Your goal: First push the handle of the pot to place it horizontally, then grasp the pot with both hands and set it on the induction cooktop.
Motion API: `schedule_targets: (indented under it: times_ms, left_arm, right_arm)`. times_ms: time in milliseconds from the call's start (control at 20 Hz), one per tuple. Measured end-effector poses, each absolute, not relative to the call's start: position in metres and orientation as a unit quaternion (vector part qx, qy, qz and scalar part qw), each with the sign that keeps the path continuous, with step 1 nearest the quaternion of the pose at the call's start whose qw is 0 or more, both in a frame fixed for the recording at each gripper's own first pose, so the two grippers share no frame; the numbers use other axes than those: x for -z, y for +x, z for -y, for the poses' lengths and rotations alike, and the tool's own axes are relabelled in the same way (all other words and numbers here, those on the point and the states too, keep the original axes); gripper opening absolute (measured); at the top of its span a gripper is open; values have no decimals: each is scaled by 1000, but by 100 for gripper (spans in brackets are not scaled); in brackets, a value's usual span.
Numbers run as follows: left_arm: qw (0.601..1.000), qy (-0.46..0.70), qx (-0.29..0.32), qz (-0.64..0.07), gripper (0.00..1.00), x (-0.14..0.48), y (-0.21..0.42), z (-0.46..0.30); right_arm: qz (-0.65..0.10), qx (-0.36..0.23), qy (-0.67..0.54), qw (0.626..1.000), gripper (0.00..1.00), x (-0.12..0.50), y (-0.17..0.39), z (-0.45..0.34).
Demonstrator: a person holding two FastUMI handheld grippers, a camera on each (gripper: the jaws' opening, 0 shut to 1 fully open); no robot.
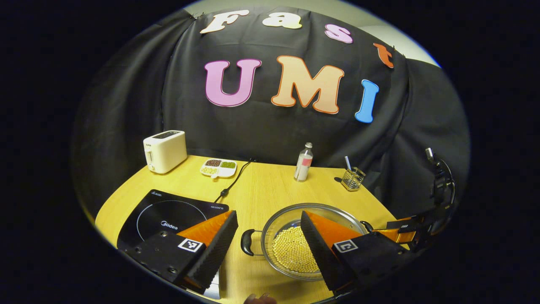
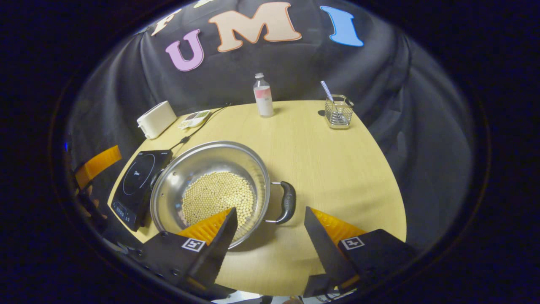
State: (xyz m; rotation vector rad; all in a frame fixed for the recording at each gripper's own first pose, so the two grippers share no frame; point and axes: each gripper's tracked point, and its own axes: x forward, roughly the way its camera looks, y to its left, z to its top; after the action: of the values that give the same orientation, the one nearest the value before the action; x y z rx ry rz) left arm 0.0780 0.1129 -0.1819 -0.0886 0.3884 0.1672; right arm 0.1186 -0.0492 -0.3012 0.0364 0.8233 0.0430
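1. In the left gripper view the left gripper [image 1: 265,236] has its jaws spread wide and holds nothing; the gap between them frames the near handle [image 1: 247,242] of the pot [image 1: 295,219]
2. The pot sits on the tabletop [image 1: 261,190], its steel bowl partly hidden behind the right-hand jaw, with a heap of pale beans [image 1: 293,253] in its bottom
3. The induction cooktop [image 1: 168,213] lies flat beyond the left-hand jaw, just beside the pot and apart from it
4. Farther ahead of the jaws stand a toaster [image 1: 165,150], a small divided dish [image 1: 218,167], a bottle [image 1: 303,162] and a wire holder [image 1: 352,178]; the other gripper shows at the far right of the pot
5. In the right gripper view the right gripper [image 2: 270,230] also has its jaws wide apart with nothing between them; the pot's other handle [image 2: 287,202] lies just ahead of the gap, untouched
6. There the pot [image 2: 211,169] rests ahead of the left-hand jaw, with the cooktop [image 2: 139,181] beyond it to the left, so the pot is not on the cooktop
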Motion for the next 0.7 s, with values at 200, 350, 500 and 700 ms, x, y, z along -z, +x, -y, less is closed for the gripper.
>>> schedule_targets:
  times_ms: [200,350,500,700]
  left_arm:
    - [968,-61,-95,-223,97,215,86,-126]
    - [961,-74,-92,-251,98,241,96,-130]
    - [954,-73,-88,-278,98,262,104,-131]
    - [945,-53,-96,-307,98,282,104,-137]
  right_arm:
    - [-404,-15,15,915,95,309,128,50]
    - [-411,-12,11,912,95,318,134,51]
    - [-419,-9,9,908,95,330,143,51]
    - [-428,2,10,904,100,345,153,52]
